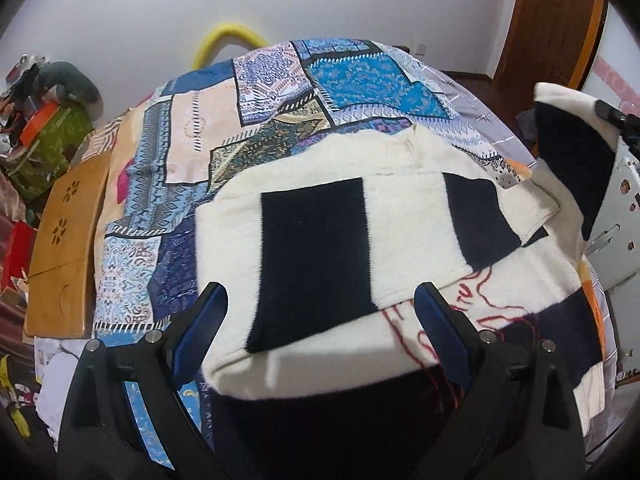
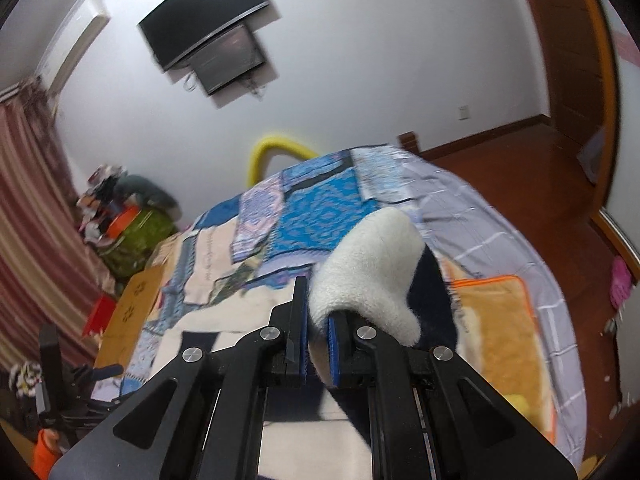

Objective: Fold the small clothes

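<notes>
One sweater (image 1: 404, 216) – cream w/ dark blocks – lies centre frame on the bed (image 1: 280, 92), one end lifted at right edge. Two tools: left tool (image 1: 320, 304), lower centre, jaws wide apart, nothing between; right tool (image 2: 318, 320) clamped on a cream fold. Two wall screens (image 2: 208, 28) upper left, blurred – sweater's near part cut off below.

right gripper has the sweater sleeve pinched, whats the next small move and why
Probably carry the sleeve across and lay it on the sweater body. The right gripper holds it lifted off the bed, and the left gripper hovers open.
</notes>
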A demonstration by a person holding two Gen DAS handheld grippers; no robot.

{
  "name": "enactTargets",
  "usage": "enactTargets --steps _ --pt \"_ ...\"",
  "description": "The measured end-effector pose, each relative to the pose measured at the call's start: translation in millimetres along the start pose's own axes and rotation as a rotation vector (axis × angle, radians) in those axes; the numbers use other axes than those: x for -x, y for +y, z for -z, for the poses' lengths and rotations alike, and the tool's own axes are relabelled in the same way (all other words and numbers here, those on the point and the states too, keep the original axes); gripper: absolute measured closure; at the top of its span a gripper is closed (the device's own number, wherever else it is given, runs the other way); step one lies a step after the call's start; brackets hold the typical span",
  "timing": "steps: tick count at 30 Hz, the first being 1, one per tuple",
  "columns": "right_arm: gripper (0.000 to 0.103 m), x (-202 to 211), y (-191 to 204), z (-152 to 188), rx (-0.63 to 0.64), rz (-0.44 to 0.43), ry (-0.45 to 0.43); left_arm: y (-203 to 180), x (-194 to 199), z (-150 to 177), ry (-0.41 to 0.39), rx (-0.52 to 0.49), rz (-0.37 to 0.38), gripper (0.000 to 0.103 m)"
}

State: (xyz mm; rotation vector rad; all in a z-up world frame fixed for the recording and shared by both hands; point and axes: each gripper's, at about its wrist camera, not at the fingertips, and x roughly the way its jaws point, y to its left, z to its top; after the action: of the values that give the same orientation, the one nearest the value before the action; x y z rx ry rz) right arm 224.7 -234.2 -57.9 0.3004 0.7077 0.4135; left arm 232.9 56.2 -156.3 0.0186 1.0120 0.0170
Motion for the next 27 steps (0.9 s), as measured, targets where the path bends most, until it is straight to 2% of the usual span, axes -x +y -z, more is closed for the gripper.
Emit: enactTargets --steps 6,13,21,27 --pt "0.096 -36 42 25 0.076 -0.051 0.108 14 11 9 -0.016 0.023 0.003 0.008" --pt "0.096 -86 60 78 0.124 -0.064 0.309 24 15 15 -0.011 0.06 0.008 0.008" --pt "0.091 -96 57 111 0.151 -0.073 0.448 14 13 12 -0.008 0.042 0.008 0.008" --pt "0.088 -84 51 115 0.134 -0.096 0.464 -9 11 5 -0.006 -0.002 0.02 0.008"
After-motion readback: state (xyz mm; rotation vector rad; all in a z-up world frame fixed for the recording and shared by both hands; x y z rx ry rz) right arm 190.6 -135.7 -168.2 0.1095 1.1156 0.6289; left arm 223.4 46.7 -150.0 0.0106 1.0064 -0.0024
